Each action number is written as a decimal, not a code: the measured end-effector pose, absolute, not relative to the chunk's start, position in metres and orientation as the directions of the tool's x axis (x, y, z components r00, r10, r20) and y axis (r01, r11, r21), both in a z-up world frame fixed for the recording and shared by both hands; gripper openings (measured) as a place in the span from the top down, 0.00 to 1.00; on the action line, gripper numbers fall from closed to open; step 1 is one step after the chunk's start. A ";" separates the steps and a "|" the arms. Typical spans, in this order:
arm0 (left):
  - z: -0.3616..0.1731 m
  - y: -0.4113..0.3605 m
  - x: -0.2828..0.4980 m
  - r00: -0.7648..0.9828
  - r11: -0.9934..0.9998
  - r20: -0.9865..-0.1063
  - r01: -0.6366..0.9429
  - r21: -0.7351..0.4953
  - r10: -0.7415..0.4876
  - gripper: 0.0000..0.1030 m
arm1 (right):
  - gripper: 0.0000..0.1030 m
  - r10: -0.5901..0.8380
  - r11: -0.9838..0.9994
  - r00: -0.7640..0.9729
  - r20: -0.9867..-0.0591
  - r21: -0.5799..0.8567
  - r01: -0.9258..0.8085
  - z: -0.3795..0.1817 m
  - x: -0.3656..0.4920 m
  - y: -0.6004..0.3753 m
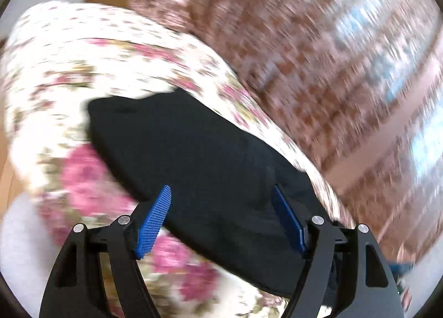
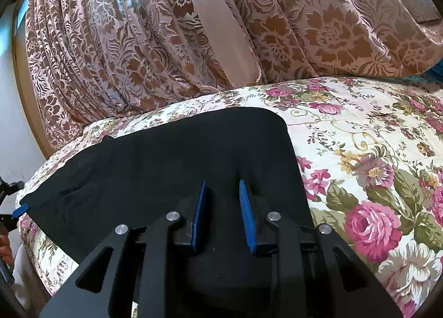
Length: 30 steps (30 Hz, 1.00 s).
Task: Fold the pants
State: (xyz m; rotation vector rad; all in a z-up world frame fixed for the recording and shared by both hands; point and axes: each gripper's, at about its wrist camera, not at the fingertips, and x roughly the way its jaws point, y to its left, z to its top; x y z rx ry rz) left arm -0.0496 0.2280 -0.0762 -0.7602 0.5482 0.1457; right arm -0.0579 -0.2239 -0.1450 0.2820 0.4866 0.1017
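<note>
A bed covered by a cream quilt [image 2: 368,135] printed with pink roses is seen, black pants [image 2: 171,157] laid flat directly on it near its edge, apparently folded, though the left view is blurred.

Black fabric pants [image 2: 171,157] lie flat on a cream quilted bedspread printed with pink roses [image 2: 368,151]. The right gripper [image 2: 223,187] hovers over them, blue-padded jaws slightly parted. Brown floral damask curtains [image 2: 133,41] hang behind
</note>
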 end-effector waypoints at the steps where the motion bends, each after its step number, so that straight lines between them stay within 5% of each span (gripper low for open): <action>1: -0.078 0.239 -0.058 0.854 0.692 -0.518 -0.346 -0.633 -0.047 0.28 | 0.76 0.163 0.956 0.880 -0.446 0.291 -0.030 -0.145 -0.058 -0.224; 18: -0.107 0.290 -0.043 0.868 0.592 -0.490 -0.354 -0.724 -0.079 0.31 | 0.76 0.165 0.956 0.880 -0.446 0.291 -0.031 -0.145 -0.058 -0.225; 21: -0.111 0.297 -0.035 0.866 0.581 -0.494 -0.364 -0.728 -0.076 0.38 | 0.76 0.165 0.956 0.880 -0.446 0.292 -0.031 -0.145 -0.058 -0.225; 26: -0.113 0.303 -0.031 0.849 0.592 -0.525 -0.395 -0.702 -0.056 0.75 | 0.76 0.165 0.956 0.880 -0.446 0.292 -0.032 -0.145 -0.058 -0.225; 30: -0.103 0.303 -0.031 0.871 0.585 -0.485 -0.354 -0.730 -0.078 0.84 | 0.76 0.166 0.956 0.880 -0.445 0.293 -0.032 -0.145 -0.058 -0.225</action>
